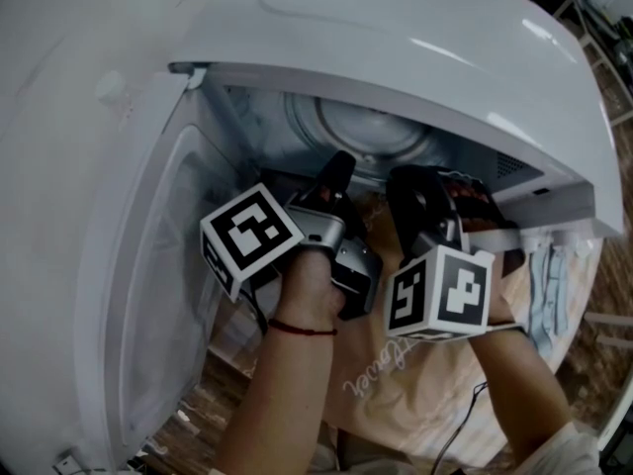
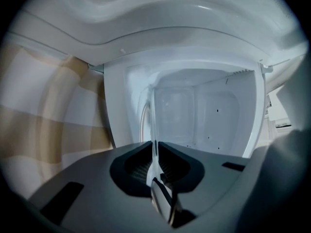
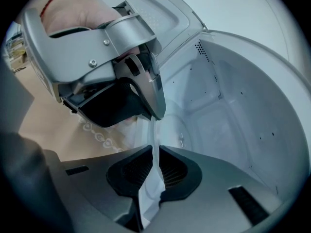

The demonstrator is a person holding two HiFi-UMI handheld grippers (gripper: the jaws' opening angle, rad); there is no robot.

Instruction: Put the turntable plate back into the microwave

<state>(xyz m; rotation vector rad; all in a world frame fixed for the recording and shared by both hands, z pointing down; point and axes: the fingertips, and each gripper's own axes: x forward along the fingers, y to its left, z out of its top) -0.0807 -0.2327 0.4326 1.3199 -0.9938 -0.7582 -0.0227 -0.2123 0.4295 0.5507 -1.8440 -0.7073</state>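
The clear glass turntable plate [image 1: 364, 127] is held inside the open white microwave [image 1: 425, 38], under its top edge. My left gripper [image 1: 339, 169] reaches into the cavity from the left and grips the plate's near rim. My right gripper [image 1: 410, 184] grips the same rim beside it. In the left gripper view the plate [image 2: 154, 125] shows edge-on as a thin upright line, with the left gripper [image 2: 155, 155] pinching it. In the right gripper view the plate's rim [image 3: 156, 171] runs between the right gripper's [image 3: 154, 161] pads, and the left gripper [image 3: 151, 103] clamps it just above.
The microwave door [image 1: 148, 275] stands swung open at the left. The white cavity walls [image 2: 214, 110] close in round the plate. A beige cloth with script lettering [image 1: 415, 384] covers the surface below the opening.
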